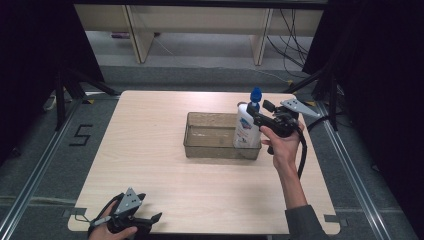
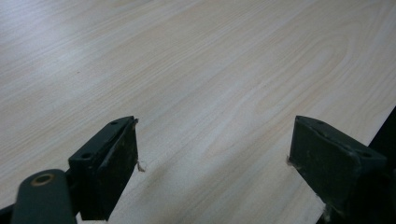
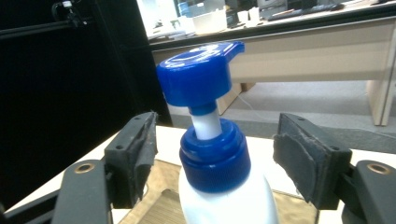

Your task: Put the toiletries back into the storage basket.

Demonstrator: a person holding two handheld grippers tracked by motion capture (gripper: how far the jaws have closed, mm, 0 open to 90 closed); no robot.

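Pump bottle (image 1: 246, 129) stood upright in the right end of the clear tray (image 1: 200, 148), near the table's (image 1: 150, 165) far right corner. Right gripper (image 3: 215, 156) straddled the bottle's blue collar, jaws apart and pads clear of it. Left gripper (image 2: 215, 163) rested wide open and empty over the table's near left corner.

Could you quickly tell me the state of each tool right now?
Left tool: open, empty, over the table.
Right tool: open, pads clear of the pump bottle between them.
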